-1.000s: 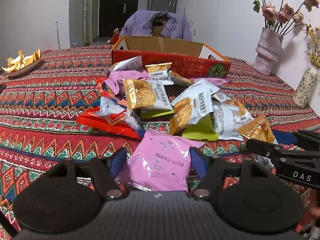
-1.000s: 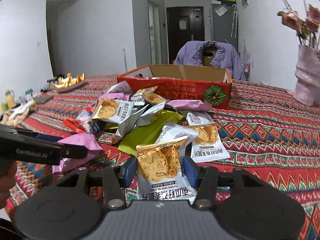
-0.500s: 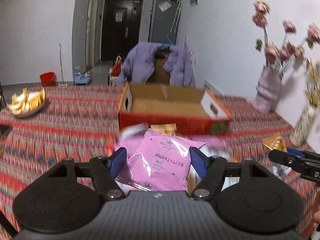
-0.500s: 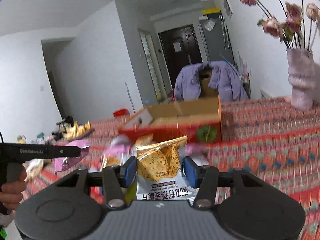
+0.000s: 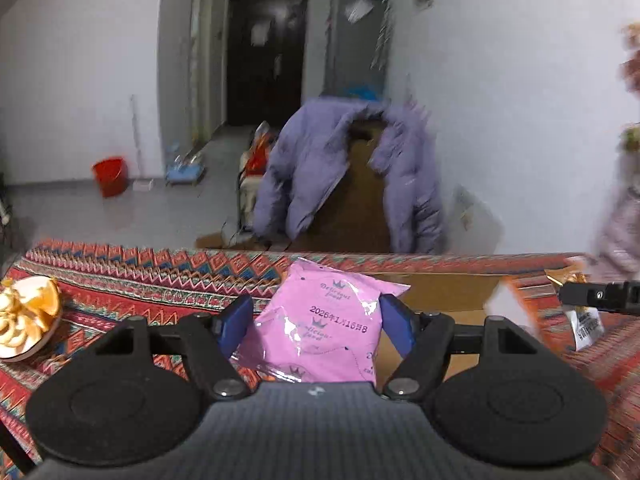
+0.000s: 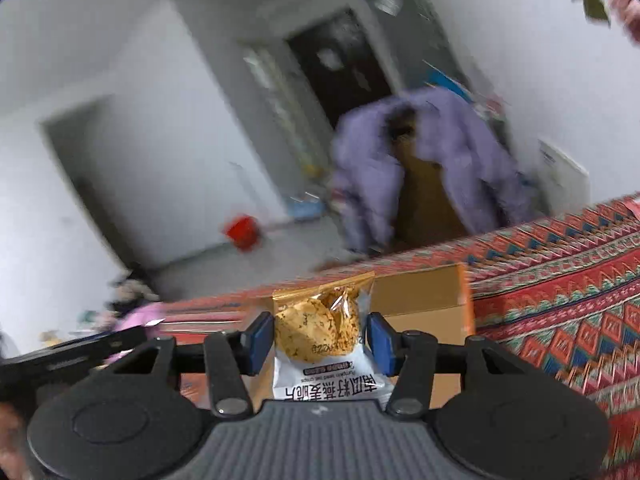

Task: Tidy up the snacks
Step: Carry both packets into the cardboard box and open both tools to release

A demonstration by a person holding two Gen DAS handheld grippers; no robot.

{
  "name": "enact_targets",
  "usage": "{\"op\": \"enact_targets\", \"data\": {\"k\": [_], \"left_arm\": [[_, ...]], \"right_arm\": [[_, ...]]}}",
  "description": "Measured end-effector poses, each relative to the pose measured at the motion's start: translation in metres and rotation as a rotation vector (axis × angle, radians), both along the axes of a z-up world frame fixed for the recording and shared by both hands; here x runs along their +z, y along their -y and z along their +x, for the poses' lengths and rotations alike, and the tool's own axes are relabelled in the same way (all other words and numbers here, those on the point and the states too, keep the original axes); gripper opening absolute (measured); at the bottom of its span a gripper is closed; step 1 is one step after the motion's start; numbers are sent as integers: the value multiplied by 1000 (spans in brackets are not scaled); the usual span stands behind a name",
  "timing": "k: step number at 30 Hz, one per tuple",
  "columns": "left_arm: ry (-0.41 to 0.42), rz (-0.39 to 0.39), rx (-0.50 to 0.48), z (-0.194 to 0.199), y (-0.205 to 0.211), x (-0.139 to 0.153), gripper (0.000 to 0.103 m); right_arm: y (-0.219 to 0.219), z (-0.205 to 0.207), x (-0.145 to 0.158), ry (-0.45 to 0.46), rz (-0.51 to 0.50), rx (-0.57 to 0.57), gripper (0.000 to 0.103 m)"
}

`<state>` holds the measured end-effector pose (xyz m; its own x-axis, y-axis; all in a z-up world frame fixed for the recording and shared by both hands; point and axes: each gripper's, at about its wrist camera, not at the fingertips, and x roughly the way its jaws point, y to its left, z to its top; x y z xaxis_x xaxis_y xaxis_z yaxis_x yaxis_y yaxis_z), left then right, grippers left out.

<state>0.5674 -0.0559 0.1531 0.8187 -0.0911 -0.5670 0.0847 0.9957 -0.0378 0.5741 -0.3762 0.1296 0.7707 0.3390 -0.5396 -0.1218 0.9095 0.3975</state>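
Pink snack packet (image 5: 324, 324) clamped in left claw (image 5: 316, 326), cracker packet (image 6: 320, 336) in right claw (image 6: 320, 338), seemingly above box (image 5: 448, 304)

You are in a home: worktop (image 5: 168, 276) under patterned cloth, purple jacket (image 5: 340, 168) draped over chair, dark entry door (image 5: 264, 56), red bucket (image 5: 110, 174).

White walls, grey floor, dark door (image 5: 266, 56) top centre; puffy lilac jacket (image 5: 304, 168) draped over a chair mid-frame, small red bucket (image 5: 110, 176) left.
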Motion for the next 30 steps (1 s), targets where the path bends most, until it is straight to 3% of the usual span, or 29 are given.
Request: {"op": "enact_targets", "data": {"k": [3,6,9,12,16,20,23,26,30], "left_arm": [[-64,32,64,57,7,-34,71],[-108,51,65,94,18,-63,71],[-142,82,65,117,28,-87,72],[-126,114,45,121,34,-97,78],[-107,96,37,118,32,-91,78],[-96,74,54,109,18,-71,79],[-90,77,59,92,7,-54,80],[-86,67,48,63,-2,-34,81],[-57,81,6,10,-9,-4,84]], "right_arm": [[-10,59,-37,-87,-116,-55,51],[-24,98,-65,-128,-264,-63,51],[-33,122,-84,-169,-339,-76,52],[-43,128,-93,-176,-400,-62,51],[-54,120,-88,-130,-482,-52,59],[-41,108,-77,-93,-384,-48,74],[-27,86,-64,-74,-333,-64,74],[-16,54,-41,-50,-310,-72,74],[-11,0,-8,-13,-322,-49,85]]}}
